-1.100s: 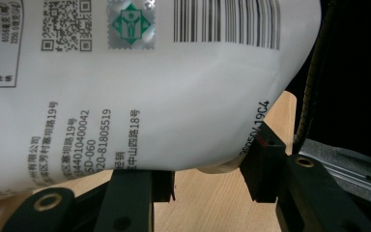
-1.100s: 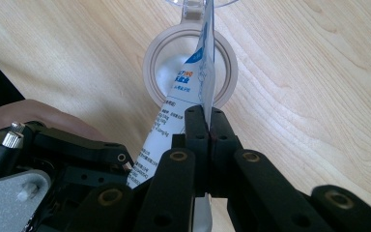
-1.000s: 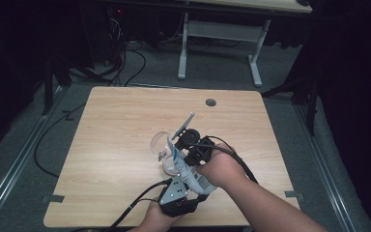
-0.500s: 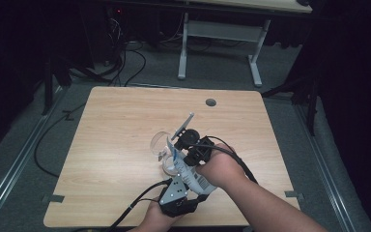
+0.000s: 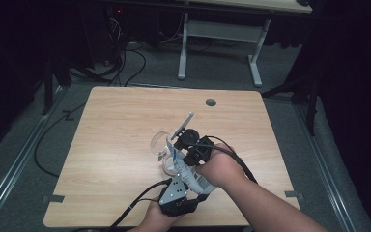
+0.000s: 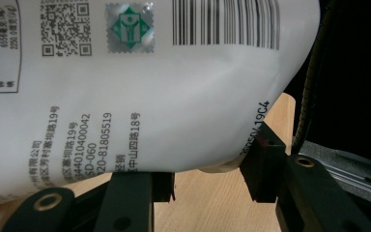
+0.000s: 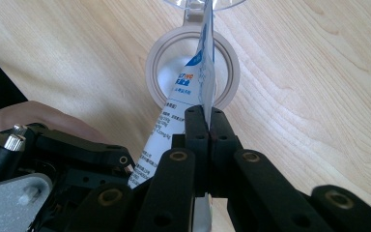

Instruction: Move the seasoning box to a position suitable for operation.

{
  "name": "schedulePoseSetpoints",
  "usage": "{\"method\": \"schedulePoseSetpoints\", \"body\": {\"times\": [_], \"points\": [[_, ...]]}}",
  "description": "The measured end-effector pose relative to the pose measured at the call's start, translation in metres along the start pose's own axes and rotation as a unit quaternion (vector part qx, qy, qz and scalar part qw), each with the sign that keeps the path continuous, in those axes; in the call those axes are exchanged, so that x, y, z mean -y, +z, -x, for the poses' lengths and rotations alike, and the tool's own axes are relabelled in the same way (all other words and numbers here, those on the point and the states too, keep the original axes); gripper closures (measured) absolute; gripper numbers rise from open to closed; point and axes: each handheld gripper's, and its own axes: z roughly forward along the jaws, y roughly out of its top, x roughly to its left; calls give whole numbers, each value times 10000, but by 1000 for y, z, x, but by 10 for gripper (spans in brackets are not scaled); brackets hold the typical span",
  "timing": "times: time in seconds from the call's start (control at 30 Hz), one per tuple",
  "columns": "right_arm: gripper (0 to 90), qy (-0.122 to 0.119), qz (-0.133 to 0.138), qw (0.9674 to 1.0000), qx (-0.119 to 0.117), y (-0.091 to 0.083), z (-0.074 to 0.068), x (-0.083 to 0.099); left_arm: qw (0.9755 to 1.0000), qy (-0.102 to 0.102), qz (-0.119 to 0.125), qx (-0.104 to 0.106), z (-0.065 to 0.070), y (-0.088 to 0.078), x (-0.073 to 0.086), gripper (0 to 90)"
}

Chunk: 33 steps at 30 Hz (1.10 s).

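Dark floor with loose cables surrounds a pale wooden table (image 5: 125, 145) in the middle of the high view, where a person's two hands meet near the lower centre of the frame over a white printed pouch (image 5: 186, 171). At the bottom centre the left gripper (image 5: 176, 181) clamps the pouch's bulging lower body between its two black jaws, while the right gripper (image 5: 188, 145), just above and to the right of it, has its jaws pressed together on the pouch's thin flat edge. Seen from the right gripper view, the pouch's tip (image 7: 193, 82) hangs over the mouth of a round clear jar (image 7: 157, 63) standing on the wood in the upper centre of that frame.
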Motion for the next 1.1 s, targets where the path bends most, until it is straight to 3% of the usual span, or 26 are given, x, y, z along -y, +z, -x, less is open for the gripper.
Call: {"method": "schedulePoseSetpoints", "body": {"times": [1.1], "points": [[898,-37,-18,10000,-37,0,0,-2,10000,32,17,-22,0,-1,0,614]]}}
